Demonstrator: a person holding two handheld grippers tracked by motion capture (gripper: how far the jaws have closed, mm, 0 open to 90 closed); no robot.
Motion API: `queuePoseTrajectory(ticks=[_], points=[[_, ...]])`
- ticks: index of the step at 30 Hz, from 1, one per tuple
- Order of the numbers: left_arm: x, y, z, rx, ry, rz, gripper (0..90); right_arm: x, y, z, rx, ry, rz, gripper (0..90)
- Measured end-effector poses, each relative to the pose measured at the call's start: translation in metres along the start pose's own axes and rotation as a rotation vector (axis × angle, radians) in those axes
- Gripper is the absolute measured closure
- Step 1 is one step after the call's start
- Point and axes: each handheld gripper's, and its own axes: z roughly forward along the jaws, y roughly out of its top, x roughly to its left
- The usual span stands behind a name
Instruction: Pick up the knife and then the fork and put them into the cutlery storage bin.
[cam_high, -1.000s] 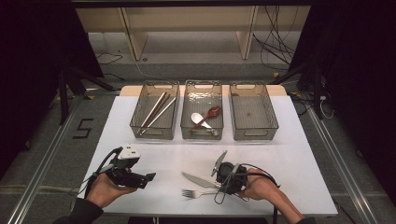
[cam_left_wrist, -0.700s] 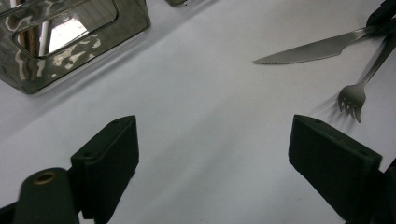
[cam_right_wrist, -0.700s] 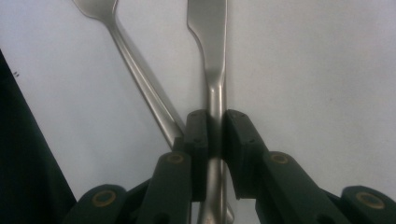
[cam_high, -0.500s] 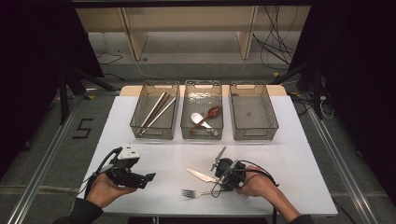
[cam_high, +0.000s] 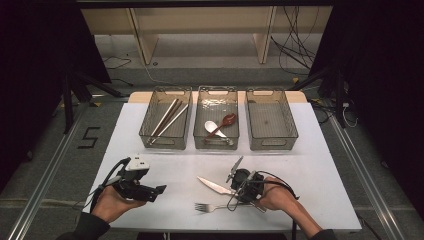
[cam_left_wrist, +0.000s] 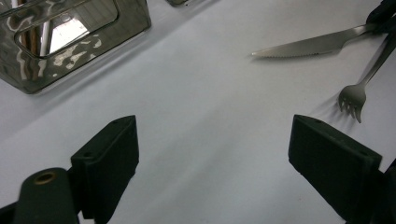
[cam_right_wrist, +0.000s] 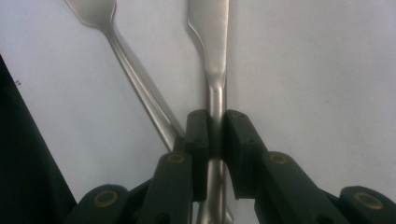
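Shifted leftward since before, the knife (cam_high: 214, 185) is clamped at its handle by the right gripper (cam_high: 239, 188), seemingly lifted, blade pointing left toward the wide-open left gripper (cam_high: 159, 190).

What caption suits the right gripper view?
Right gripper shut on a silver metal knife, silver fork alongside.

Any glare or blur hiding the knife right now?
Right gripper view: the knife is close and slightly soft, its blade bright with glare, handle between the jaws. Left gripper view: knife and fork sharp, glare on the basket. High view: even light.
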Motion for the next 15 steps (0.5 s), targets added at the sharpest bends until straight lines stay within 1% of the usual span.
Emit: queuePoseTrajectory(ticks=[4,5,6,7,10,11,14,15], points=[[0.001,0.000,0.000,0.000,0.004,0.002,15.7,-0.002,-0.001,-0.008,-0.037,-0.001,0.012,80.6],[0.001,0.000,0.000,0.000,0.004,0.002,15.8,-0.003,-0.001,-0.010,-0.045,-0.004,0.024,80.6],[0.001,0.000,-0.001,0.000,0.004,-0.001,15.7,-0.005,-0.002,-0.012,-0.050,-0.007,0.007,80.6],[0.001,0.000,-0.001,-0.001,0.005,-0.001,15.7,-0.005,-0.002,-0.015,-0.058,-0.003,0.030,80.6],[0.001,0.000,-0.001,-0.006,0.005,-0.006,15.7,-0.009,-0.005,-0.023,-0.094,-0.003,0.044,80.6],[0.001,0.000,-0.001,-0.004,0.004,-0.007,15.7,-0.010,-0.005,-0.026,-0.096,-0.002,0.058,80.6],[0.002,0.000,-0.001,-0.011,0.003,-0.008,15.7,-0.017,-0.008,-0.034,-0.126,-0.006,0.075,80.6],[0.002,0.000,-0.001,-0.017,0.003,-0.013,15.7,-0.018,-0.009,-0.037,-0.133,-0.010,0.087,80.6]])
